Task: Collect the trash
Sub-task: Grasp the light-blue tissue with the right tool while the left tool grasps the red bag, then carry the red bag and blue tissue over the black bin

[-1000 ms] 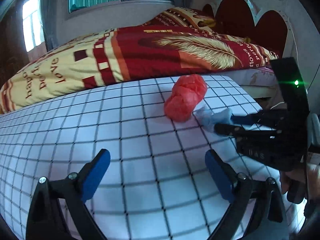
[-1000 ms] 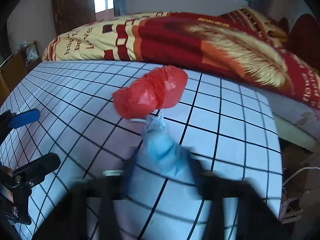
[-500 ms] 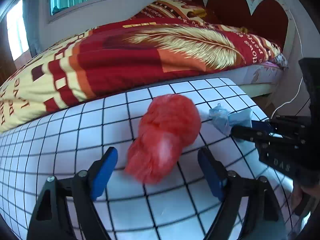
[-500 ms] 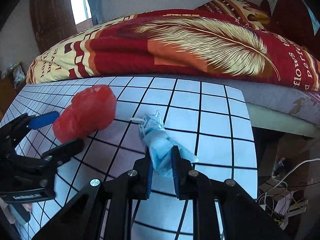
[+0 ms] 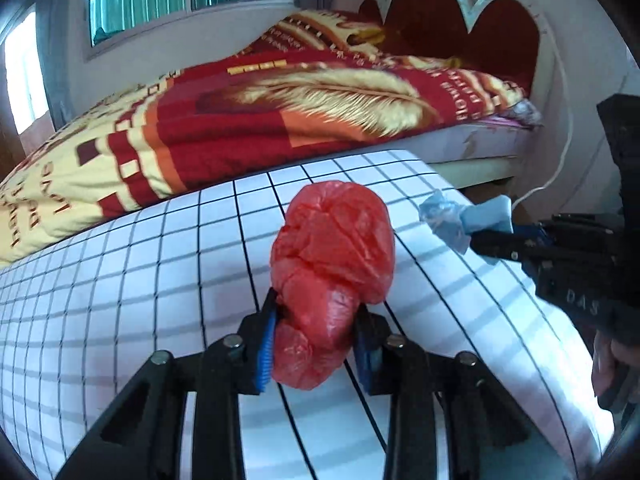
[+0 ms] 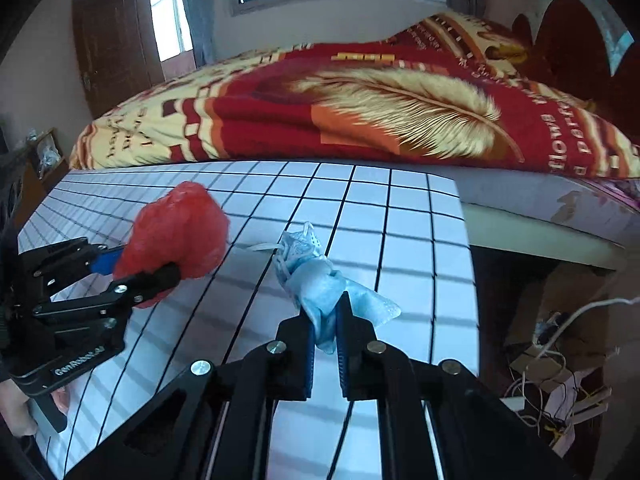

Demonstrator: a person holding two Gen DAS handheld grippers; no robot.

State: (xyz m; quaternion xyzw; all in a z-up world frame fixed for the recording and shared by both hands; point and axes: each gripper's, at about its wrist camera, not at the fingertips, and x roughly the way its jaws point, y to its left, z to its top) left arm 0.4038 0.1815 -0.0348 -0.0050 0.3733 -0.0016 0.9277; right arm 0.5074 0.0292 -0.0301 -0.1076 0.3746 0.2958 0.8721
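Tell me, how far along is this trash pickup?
Both pieces are picked up: the left gripper is shut on the red plastic bag, the right gripper on the crumpled blue mask. No bin shows, so dropping them off remains.

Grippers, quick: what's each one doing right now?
Left gripper: closed on the red plastic bag.
Right gripper: closed on the blue face mask.

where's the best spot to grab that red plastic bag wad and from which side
Grip the narrower near lobe of the red bag wad, coming in low along the gridded table from its near end, as the left gripper does now. The far lobe bulges wider, so the waist fits between the pads.
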